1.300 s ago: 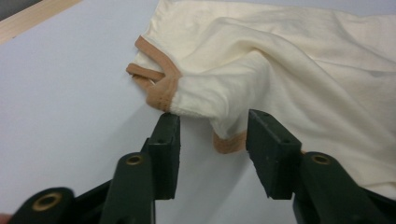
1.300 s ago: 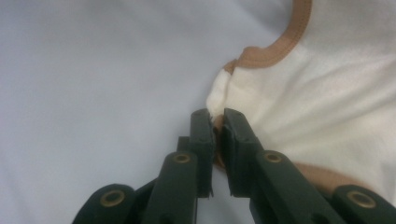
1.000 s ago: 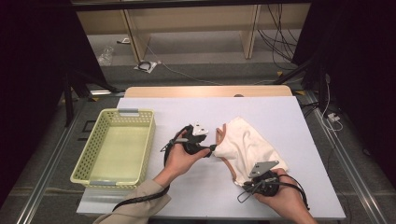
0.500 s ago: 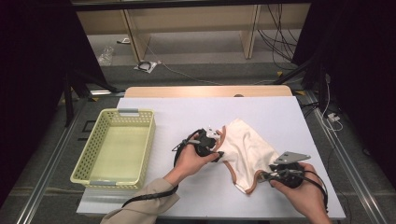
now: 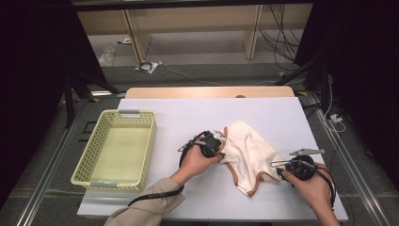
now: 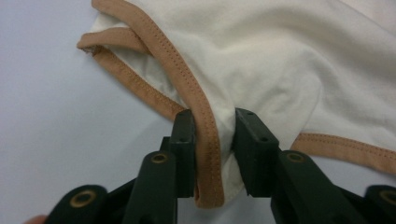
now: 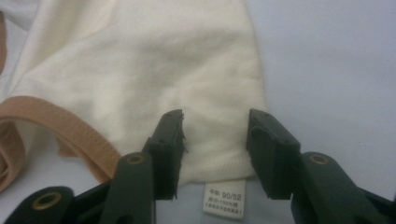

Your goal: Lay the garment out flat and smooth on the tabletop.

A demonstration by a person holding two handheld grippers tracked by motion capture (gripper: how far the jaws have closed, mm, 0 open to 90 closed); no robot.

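Cream garment (image 5: 247,153) with tan trim spread on the white tabletop (image 5: 188,117), right of centre, well apart from the yellow basket (image 5: 115,148) at the left. Left tool (image 5: 217,149) at the garment's left edge, jaws just closed further and clamped on a bunched fold of tan-bound hem (image 6: 210,140), pads pressing cloth from both sides in the left gripper view. Right tool (image 5: 278,168) at the garment's lower right edge, jaws apart after a slight closing, straddling the plain hemmed edge (image 7: 215,163) without pressing on it; white size label (image 7: 226,198) hanging from that hem, between the jaws. Tan trim loop (image 7: 60,126) lying left of the right tool's jaws. Bare tabletop beyond the garment toward the far edge and between garment and basket; narrower bare strip along the right edge past the right hand (image 5: 313,188). Basket close to the tabletop's left and near edges. Front hem of the garment near the tabletop's near edge, but not over it.
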